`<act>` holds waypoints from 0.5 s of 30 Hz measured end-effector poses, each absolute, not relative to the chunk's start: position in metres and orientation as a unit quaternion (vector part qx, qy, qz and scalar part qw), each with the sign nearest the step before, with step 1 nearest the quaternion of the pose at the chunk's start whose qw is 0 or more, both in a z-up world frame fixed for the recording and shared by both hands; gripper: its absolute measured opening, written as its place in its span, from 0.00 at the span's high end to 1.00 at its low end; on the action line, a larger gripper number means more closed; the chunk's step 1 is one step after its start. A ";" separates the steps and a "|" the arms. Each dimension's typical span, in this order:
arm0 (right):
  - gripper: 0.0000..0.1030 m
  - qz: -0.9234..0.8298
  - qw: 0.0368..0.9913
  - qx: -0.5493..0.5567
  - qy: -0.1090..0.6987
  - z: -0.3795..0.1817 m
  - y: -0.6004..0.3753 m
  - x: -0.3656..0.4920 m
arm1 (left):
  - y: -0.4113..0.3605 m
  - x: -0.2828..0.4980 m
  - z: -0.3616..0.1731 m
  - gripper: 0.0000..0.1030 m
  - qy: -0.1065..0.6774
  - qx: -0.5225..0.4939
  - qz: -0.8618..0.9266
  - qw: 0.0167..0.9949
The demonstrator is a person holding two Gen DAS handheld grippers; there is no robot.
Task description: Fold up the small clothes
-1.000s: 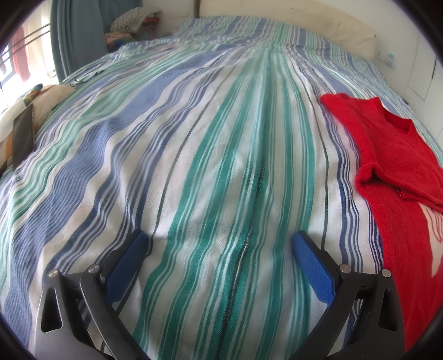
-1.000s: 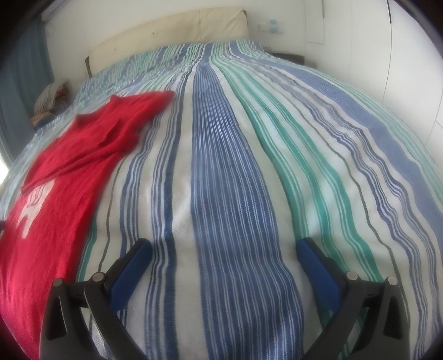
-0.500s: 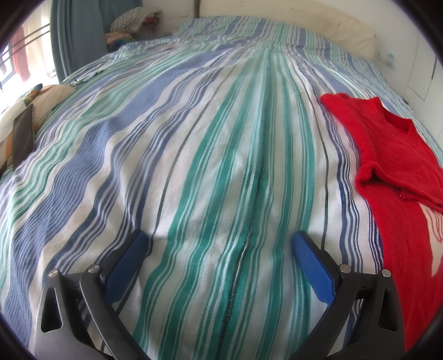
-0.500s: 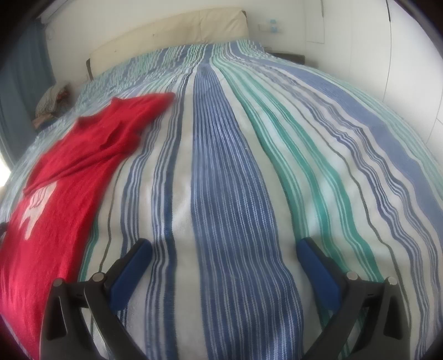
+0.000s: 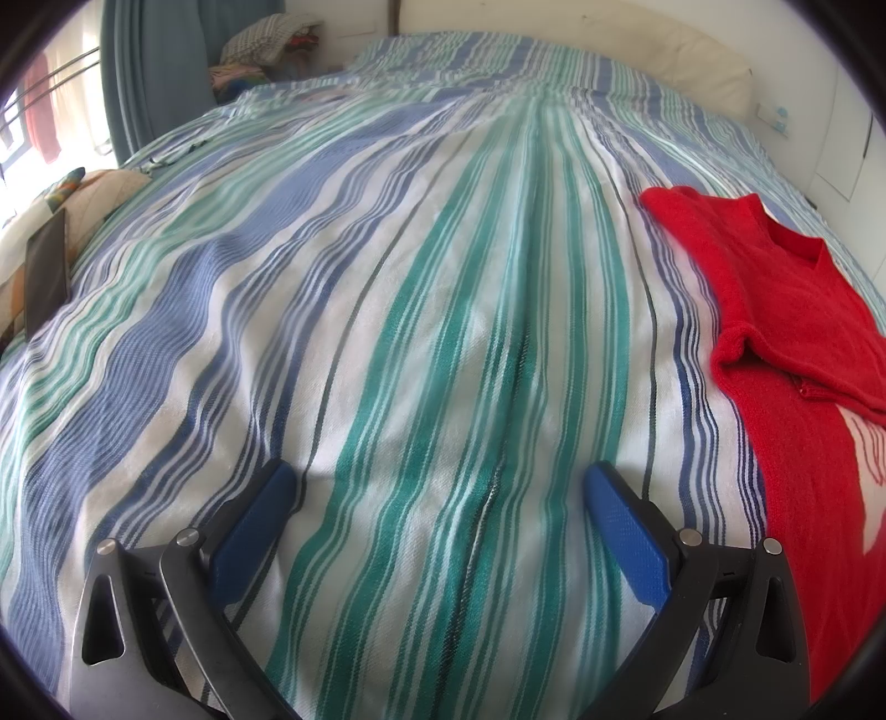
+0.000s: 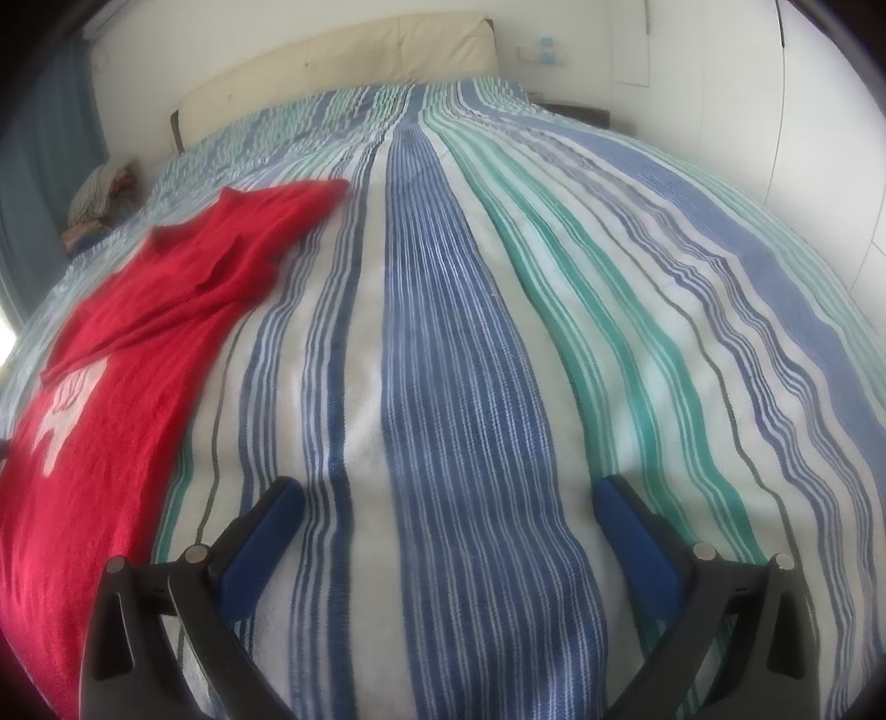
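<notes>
A red knitted sweater (image 5: 786, 343) with a white motif lies flat on the striped bedspread (image 5: 421, 310), both sleeves folded in over the chest. It fills the right edge of the left wrist view and the left side of the right wrist view (image 6: 138, 343). My left gripper (image 5: 437, 487) hangs open over bare bedspread, to the left of the sweater. The right gripper (image 6: 448, 498) is open too, over the blue stripes (image 6: 443, 354) to the sweater's right. Neither gripper touches the cloth.
A beige headboard (image 6: 332, 61) and white walls bound the far end of the bed. A blue curtain (image 5: 149, 72), a heap of clothes (image 5: 266, 44) and a dark tablet (image 5: 47, 271) on a cushion lie beyond the bed's left side.
The right wrist view has shifted slightly, so the sweater sits a little further left and lower. The left gripper has stayed still.
</notes>
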State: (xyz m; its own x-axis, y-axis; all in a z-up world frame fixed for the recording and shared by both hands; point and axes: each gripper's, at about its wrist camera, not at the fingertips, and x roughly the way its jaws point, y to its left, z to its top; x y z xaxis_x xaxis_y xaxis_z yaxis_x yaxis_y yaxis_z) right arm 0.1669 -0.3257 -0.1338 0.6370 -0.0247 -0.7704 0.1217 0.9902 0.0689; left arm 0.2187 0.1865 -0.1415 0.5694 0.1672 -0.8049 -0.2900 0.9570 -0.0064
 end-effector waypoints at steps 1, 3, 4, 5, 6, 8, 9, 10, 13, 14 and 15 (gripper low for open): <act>0.00 -0.040 0.903 0.058 0.424 -0.134 -0.326 0.167 | 0.186 0.219 -0.141 0.00 0.446 -0.069 0.129 0.883; 0.00 -0.042 0.902 0.056 0.425 -0.134 -0.326 0.167 | 0.186 0.219 -0.141 0.00 0.446 -0.069 0.129 0.883; 0.00 -0.043 0.902 0.053 0.427 -0.134 -0.325 0.168 | 0.187 0.219 -0.141 0.00 0.446 -0.069 0.129 0.883; 0.00 -0.044 0.901 0.051 0.429 -0.134 -0.325 0.168 | 0.187 0.219 -0.142 0.00 0.446 -0.069 0.129 0.883; 0.00 -0.044 0.901 0.050 0.428 -0.134 -0.324 0.168 | 0.187 0.219 -0.142 0.00 0.446 -0.069 0.129 0.883; 0.00 -0.042 0.902 0.054 0.427 -0.134 -0.325 0.168 | 0.187 0.219 -0.142 0.00 0.446 -0.069 0.129 0.883; 0.00 -0.041 0.902 0.056 0.425 -0.134 -0.325 0.168 | 0.187 0.219 -0.142 0.00 0.446 -0.069 0.129 0.883; 0.00 -0.039 0.903 0.059 0.424 -0.133 -0.326 0.167 | 0.186 0.219 -0.142 0.00 0.446 -0.069 0.129 0.883; 0.00 -0.035 0.904 0.065 0.421 -0.133 -0.328 0.165 | 0.187 0.219 -0.141 0.00 0.446 -0.069 0.129 0.883; 0.00 -0.036 0.903 0.064 0.422 -0.133 -0.327 0.166 | 0.187 0.219 -0.142 0.00 0.446 -0.069 0.129 0.883; 0.00 -0.038 0.903 0.061 0.424 -0.133 -0.326 0.166 | 0.187 0.219 -0.142 0.00 0.446 -0.069 0.130 0.883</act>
